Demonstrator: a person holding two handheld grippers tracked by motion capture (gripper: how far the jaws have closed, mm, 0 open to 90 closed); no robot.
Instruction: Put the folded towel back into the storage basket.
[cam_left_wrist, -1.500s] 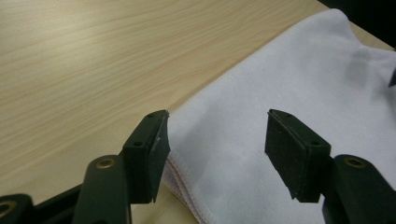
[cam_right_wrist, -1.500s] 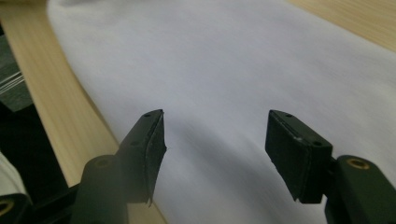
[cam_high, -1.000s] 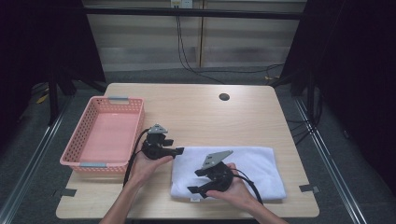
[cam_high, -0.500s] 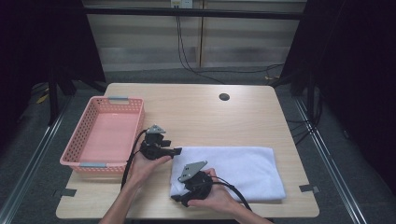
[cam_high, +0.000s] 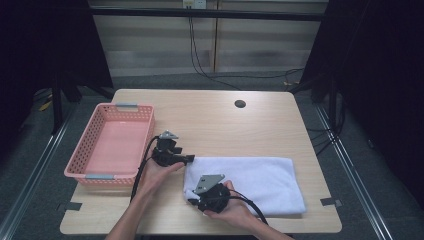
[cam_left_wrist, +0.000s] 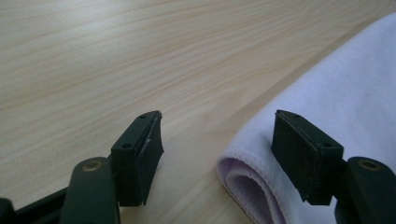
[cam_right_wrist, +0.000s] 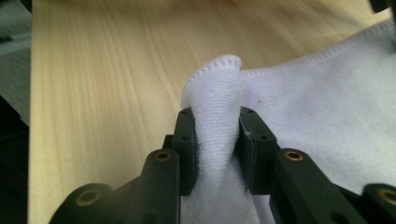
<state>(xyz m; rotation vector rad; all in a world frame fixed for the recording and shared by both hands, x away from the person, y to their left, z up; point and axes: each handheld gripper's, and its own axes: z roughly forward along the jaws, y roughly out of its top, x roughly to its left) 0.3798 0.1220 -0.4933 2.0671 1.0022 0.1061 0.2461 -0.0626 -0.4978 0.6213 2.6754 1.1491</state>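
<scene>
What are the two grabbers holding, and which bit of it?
The right gripper has just closed and pinches a corner of the white towel. The left gripper is open astride another folded corner, holding nothing.

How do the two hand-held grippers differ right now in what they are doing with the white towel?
The right hand-held gripper has just been closing and now pinches a raised corner of the white towel between its pads. The left hand-held gripper is open, its pads apart, with the towel's folded edge between them but unpressed. The right sits at the towel's near corner, the left at its far corner. Both are black and work the same end.
</scene>
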